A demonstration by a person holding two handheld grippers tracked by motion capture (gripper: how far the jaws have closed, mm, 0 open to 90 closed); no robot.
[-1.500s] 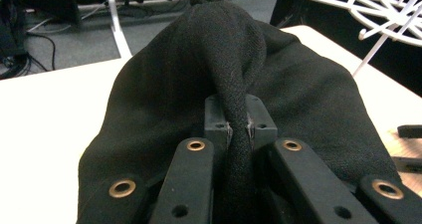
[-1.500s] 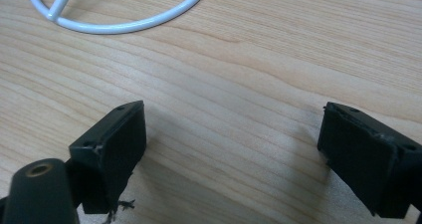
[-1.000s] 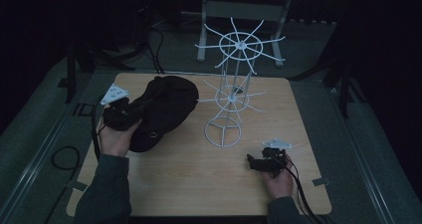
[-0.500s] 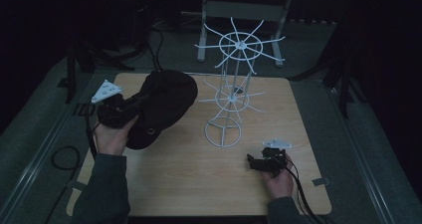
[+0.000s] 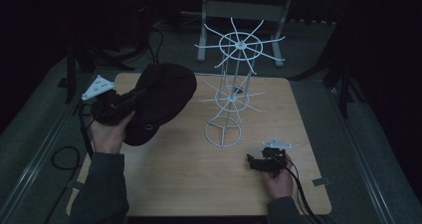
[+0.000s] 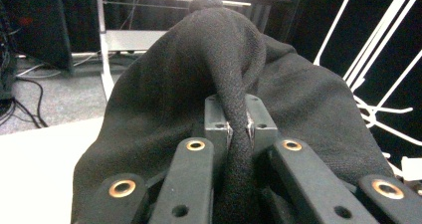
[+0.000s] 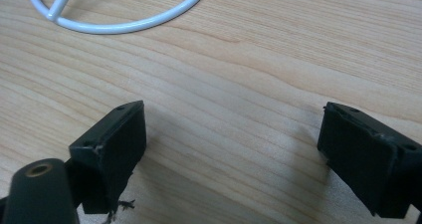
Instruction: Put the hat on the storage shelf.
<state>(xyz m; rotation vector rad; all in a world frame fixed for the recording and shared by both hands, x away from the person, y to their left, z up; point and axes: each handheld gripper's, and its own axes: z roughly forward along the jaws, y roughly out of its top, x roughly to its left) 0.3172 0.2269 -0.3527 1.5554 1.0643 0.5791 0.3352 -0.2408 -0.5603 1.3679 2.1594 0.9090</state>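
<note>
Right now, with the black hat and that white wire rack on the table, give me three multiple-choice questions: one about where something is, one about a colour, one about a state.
1. Where does the right gripper sit?
A. low over the table, near the rack's ring base
B. up among the rack's top spokes
C. on the floor left of the table

2. What colour is the rack?
A. red
B. white
C. yellow

3. What is the left gripper doing?
A. open over bare wood
B. shut on a fold of the hat
C. shut on a rack spoke

Answers:
1 A, the right gripper view shows wood grain and the white ring just ahead of its jaws.
2 B, its wire reads white in the high view.
3 B, the left gripper view shows black cloth pinched between its jaws.
</note>
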